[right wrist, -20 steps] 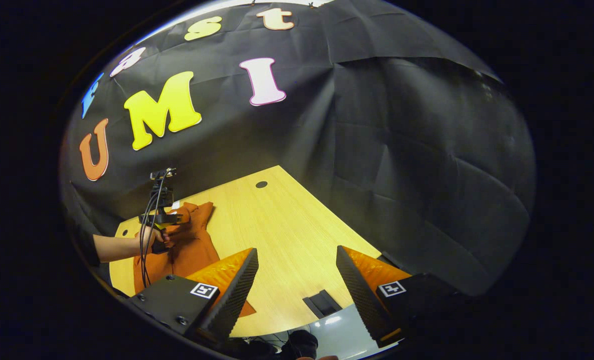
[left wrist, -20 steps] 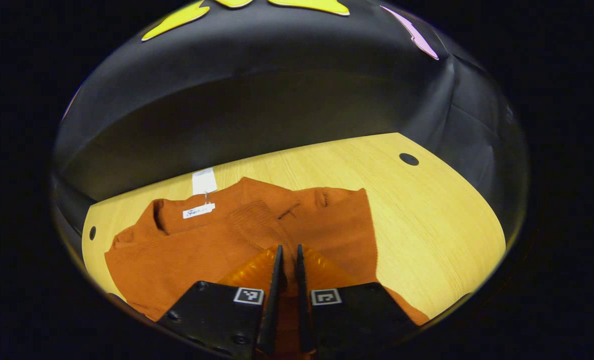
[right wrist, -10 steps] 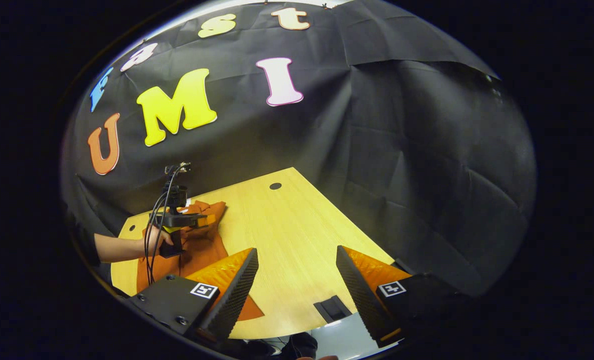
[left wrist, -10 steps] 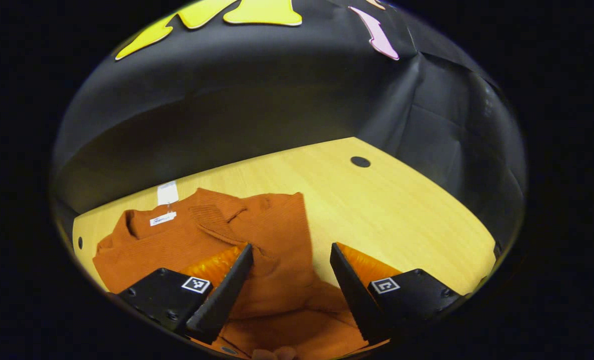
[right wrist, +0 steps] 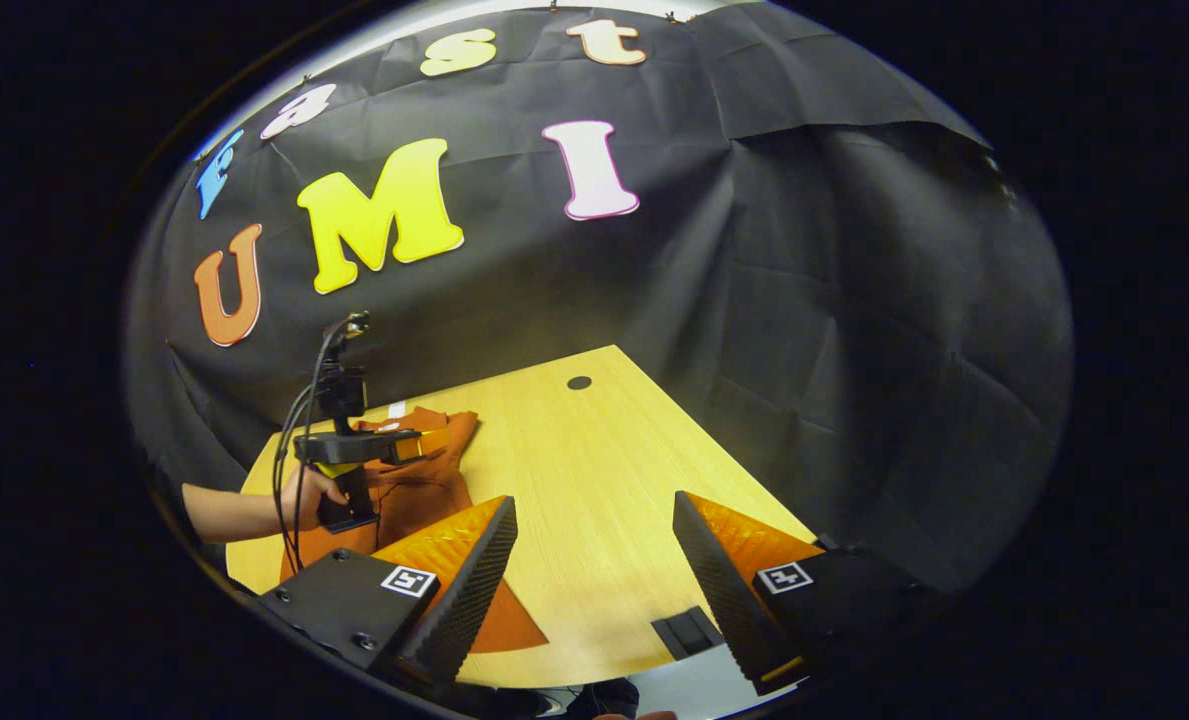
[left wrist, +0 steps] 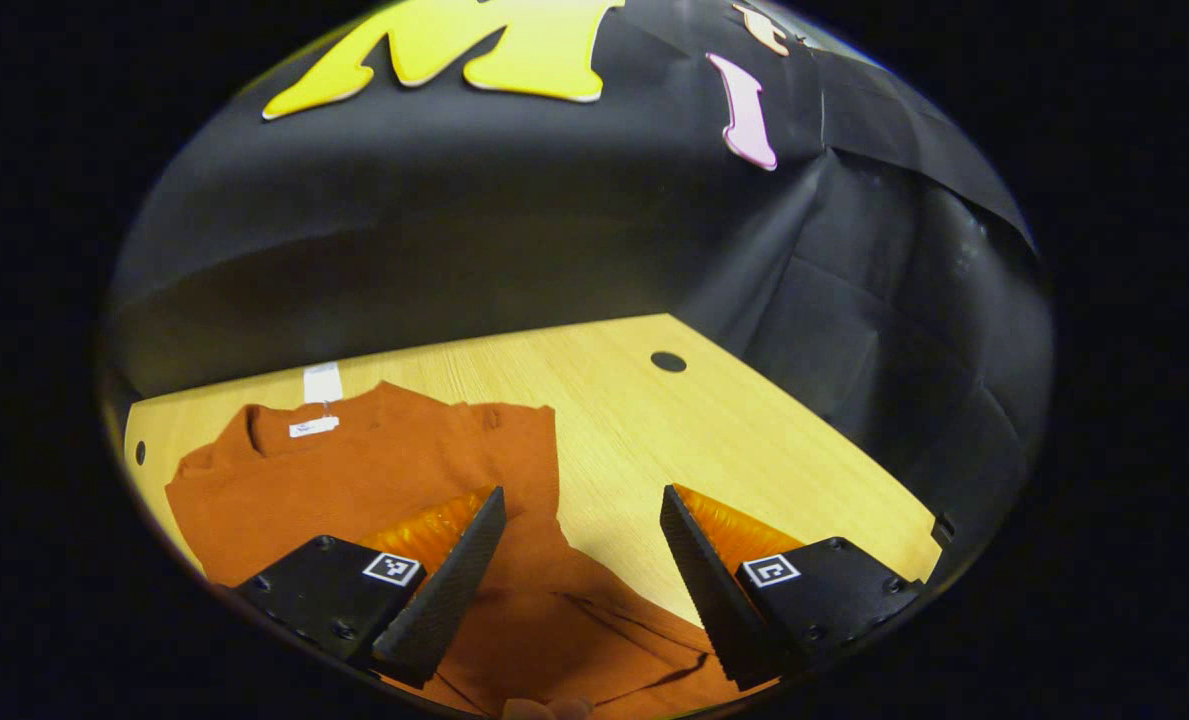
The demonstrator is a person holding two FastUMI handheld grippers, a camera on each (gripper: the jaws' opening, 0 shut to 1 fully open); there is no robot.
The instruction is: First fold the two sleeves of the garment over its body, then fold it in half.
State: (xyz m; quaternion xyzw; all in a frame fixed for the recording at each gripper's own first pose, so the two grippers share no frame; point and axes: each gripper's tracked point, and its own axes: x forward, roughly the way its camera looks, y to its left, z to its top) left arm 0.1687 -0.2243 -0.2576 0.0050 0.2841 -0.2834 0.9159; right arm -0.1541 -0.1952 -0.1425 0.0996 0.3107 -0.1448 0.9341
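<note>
In the left gripper view the garment (left wrist: 374, 480) lies on the table (left wrist: 754, 440) at eight o'clock, its tag (left wrist: 322, 383) apparently just behind the collar, a table hole (left wrist: 668, 361) at one o'clock.

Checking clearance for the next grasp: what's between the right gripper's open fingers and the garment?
Only bare wooden table. In the right gripper view, the right gripper hangs open over tabletop, and the orange garment lies off to its left, under the left gripper.

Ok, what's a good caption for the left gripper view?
Open left tool above the orange sweater on a wooden table.
</note>
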